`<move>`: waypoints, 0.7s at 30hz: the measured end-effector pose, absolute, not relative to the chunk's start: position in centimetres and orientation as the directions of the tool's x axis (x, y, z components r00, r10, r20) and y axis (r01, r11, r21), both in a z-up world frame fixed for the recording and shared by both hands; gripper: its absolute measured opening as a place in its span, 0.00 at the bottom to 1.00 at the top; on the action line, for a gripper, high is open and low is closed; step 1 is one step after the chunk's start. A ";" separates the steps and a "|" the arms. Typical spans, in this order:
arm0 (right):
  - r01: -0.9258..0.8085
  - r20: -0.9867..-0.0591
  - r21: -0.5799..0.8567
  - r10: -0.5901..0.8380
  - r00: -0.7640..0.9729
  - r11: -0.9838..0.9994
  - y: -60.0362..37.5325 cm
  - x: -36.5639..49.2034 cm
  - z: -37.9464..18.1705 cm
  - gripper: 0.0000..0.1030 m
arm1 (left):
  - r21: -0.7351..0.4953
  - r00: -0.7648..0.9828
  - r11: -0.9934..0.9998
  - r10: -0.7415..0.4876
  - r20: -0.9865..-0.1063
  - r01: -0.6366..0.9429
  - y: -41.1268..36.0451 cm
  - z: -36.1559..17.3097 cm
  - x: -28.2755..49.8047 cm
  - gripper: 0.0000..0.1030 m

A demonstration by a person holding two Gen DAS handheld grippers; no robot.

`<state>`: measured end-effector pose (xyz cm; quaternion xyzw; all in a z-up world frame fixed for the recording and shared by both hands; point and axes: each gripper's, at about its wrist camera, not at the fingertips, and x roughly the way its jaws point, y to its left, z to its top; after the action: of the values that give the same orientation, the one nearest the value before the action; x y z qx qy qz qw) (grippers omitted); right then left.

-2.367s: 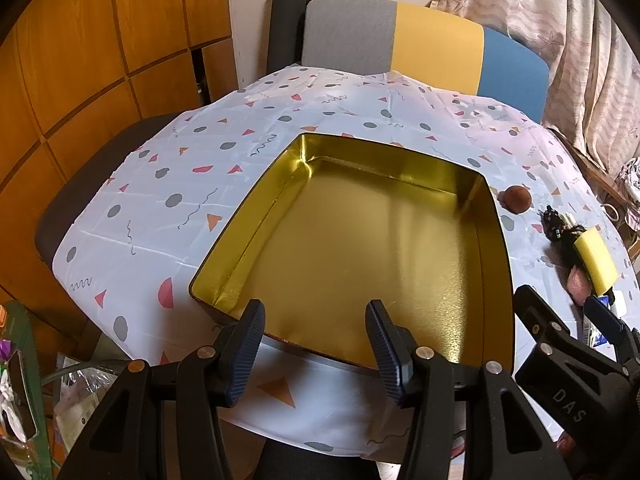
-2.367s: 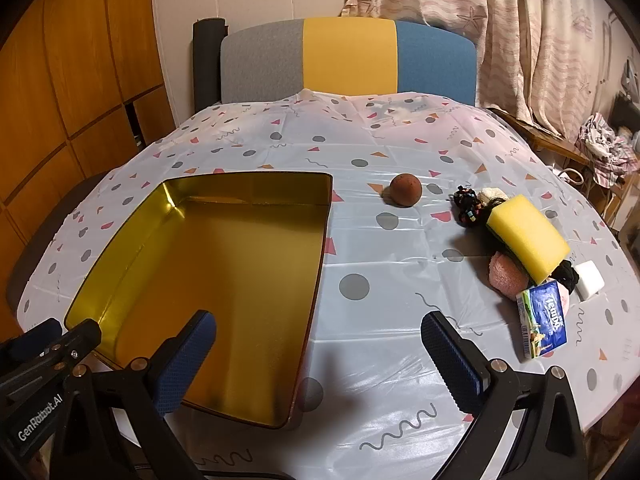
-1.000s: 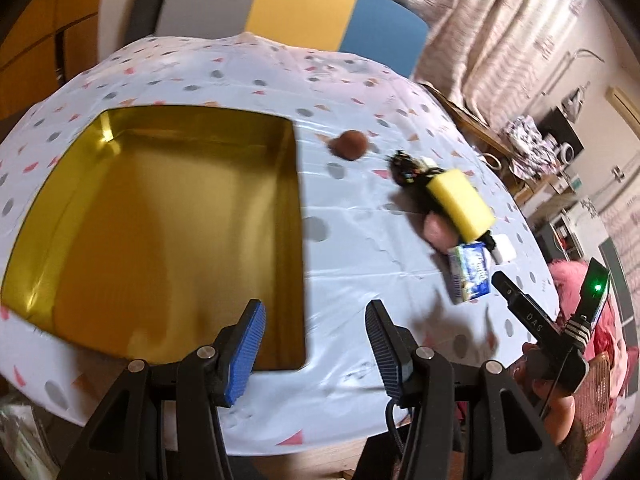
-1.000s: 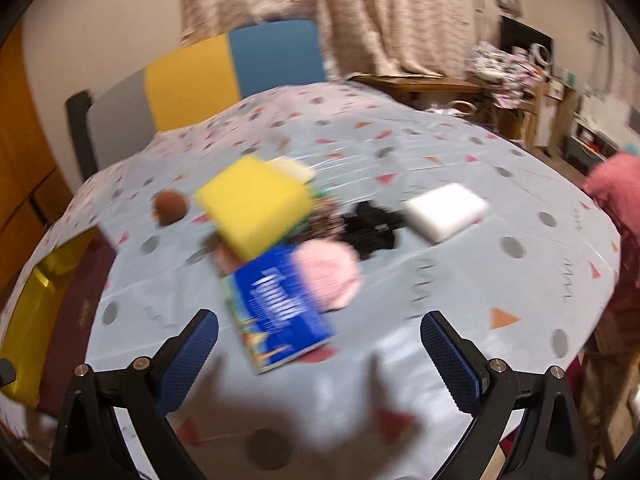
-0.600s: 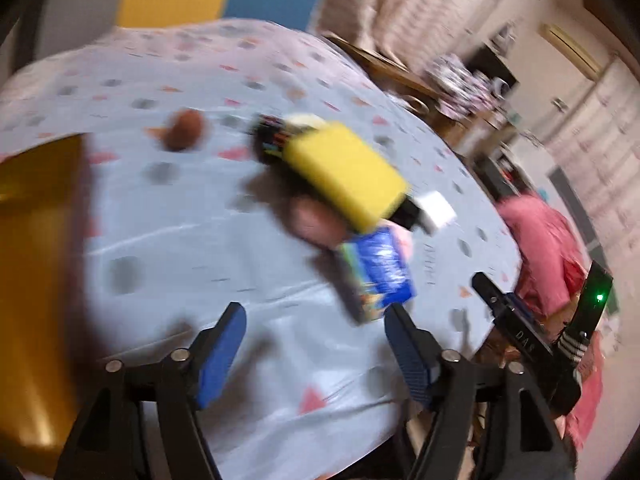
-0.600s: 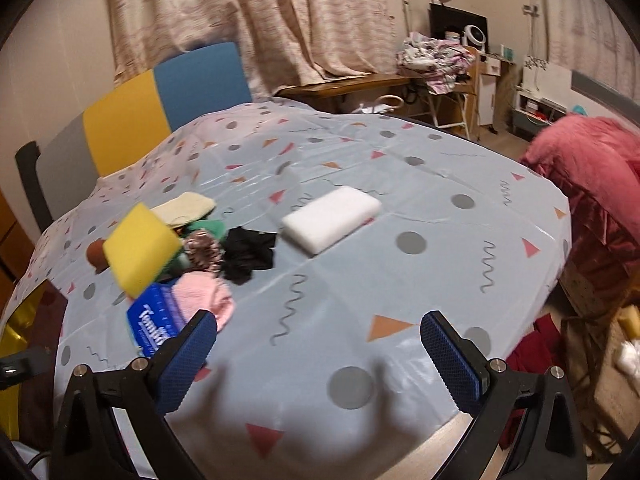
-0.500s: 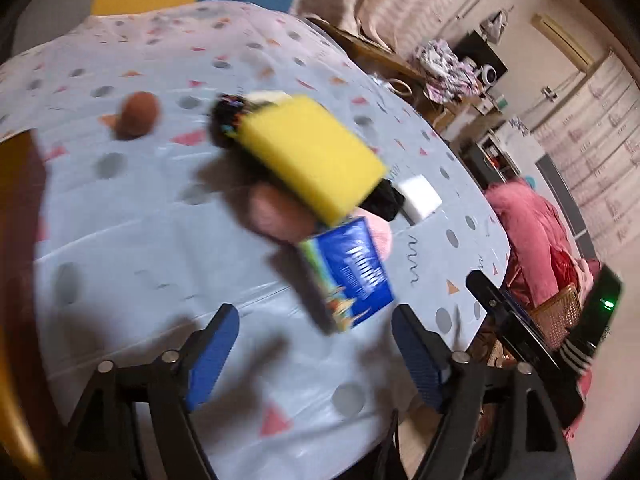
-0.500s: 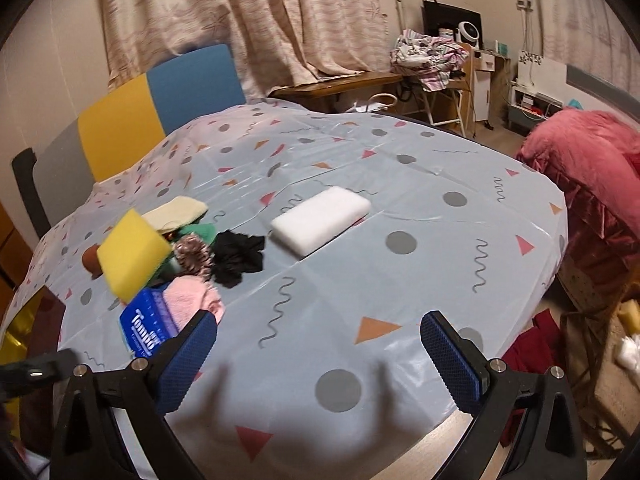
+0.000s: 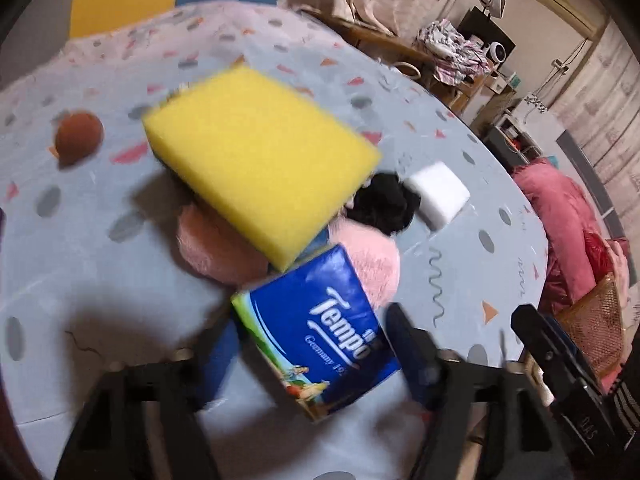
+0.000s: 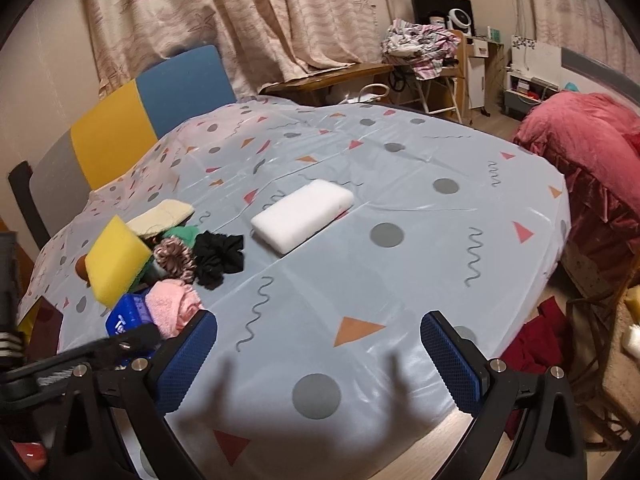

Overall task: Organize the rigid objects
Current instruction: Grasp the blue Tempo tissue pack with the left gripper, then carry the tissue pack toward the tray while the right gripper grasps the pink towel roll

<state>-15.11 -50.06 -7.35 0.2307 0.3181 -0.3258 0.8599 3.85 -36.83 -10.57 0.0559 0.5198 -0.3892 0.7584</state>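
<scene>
A blue Tempo tissue pack (image 9: pixel 320 332) lies at the near edge of a pile on the patterned tablecloth (image 9: pixel 80 280). My left gripper (image 9: pixel 312 320) straddles it, jaws closing, pads close beside its sides with no firm press showing. Behind it lie a yellow sponge (image 9: pixel 260 168), pink fluffy pieces (image 9: pixel 372 268), a black scrunchie (image 9: pixel 380 204), a white foam block (image 9: pixel 438 196) and a brown ball (image 9: pixel 78 138). My right gripper (image 10: pixel 318 320) hangs wide open over bare cloth near the table's front edge, to the right of the pile, holding nothing.
A corner of the gold tin (image 10: pixel 28 322) shows at the far left. A grey, yellow and blue chair back (image 10: pixel 120 128) stands behind the table. Red bedding (image 10: pixel 592 148) and a wicker basket (image 9: pixel 596 320) sit off the right edge.
My left gripper swung right from the gold tin to the pile and sank onto the tissue pack, its jaws widening and then narrowing. The right gripper turned right, then nearly held still.
</scene>
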 end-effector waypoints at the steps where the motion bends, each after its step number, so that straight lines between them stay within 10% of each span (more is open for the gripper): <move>1: 0.697 -0.696 0.191 -0.406 0.593 0.691 -49.8 -14.9 -7.4 1.00 | -0.350 0.134 0.688 -0.545 -0.828 0.636 -36.5 -11.0 4.1 0.55; 21: 0.191 -0.761 -0.073 -0.178 0.624 0.979 -44.2 -1.6 -9.7 0.86 | -0.328 0.183 0.684 -0.561 -0.808 0.651 -25.1 -10.8 2.3 0.52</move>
<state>-1.55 -44.23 -9.69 0.0076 0.4215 -0.1024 0.9010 2.31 -25.11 -10.85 0.0449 0.5028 -0.3947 0.7677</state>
